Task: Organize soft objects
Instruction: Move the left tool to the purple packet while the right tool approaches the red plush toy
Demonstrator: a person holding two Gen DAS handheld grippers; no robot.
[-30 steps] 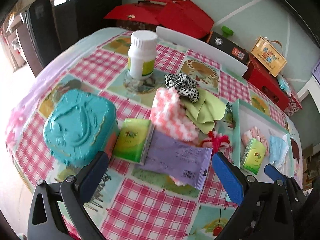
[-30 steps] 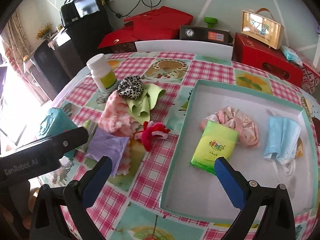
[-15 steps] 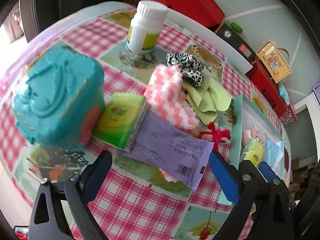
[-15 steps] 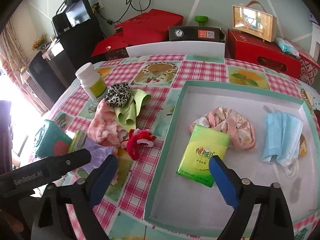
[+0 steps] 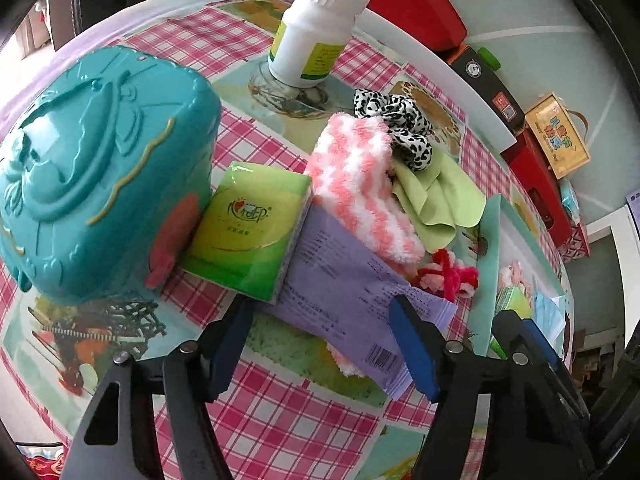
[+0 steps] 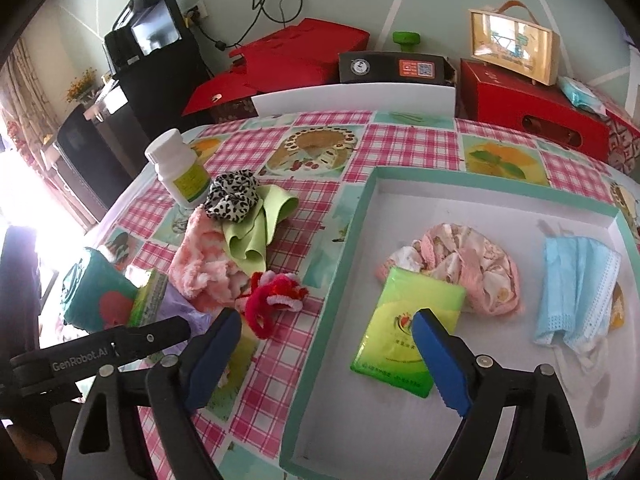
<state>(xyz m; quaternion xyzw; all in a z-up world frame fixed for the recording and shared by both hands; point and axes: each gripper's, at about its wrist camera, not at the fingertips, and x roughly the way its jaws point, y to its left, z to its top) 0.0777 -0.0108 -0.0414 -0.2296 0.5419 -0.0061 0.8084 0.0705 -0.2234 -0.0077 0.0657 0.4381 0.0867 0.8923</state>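
Note:
My left gripper is open, low over a purple packet that lies between its fingers. A green tissue pack leans on the packet's left end. Behind lie a pink-white fluffy sock, a green cloth, a leopard scrunchie and a red scrunchie. My right gripper is open over the near left rim of the teal tray. The tray holds a green tissue pack, a pink floral cap and a blue face mask.
A teal plastic box stands left of the tissue pack. A white pill bottle stands behind the pile. Red boxes and a black box line the table's far side, behind a white board.
My left gripper has moved forward and down toward the purple packet, which now sits between its fingers. My right gripper has shifted slightly left toward the tray's rim.

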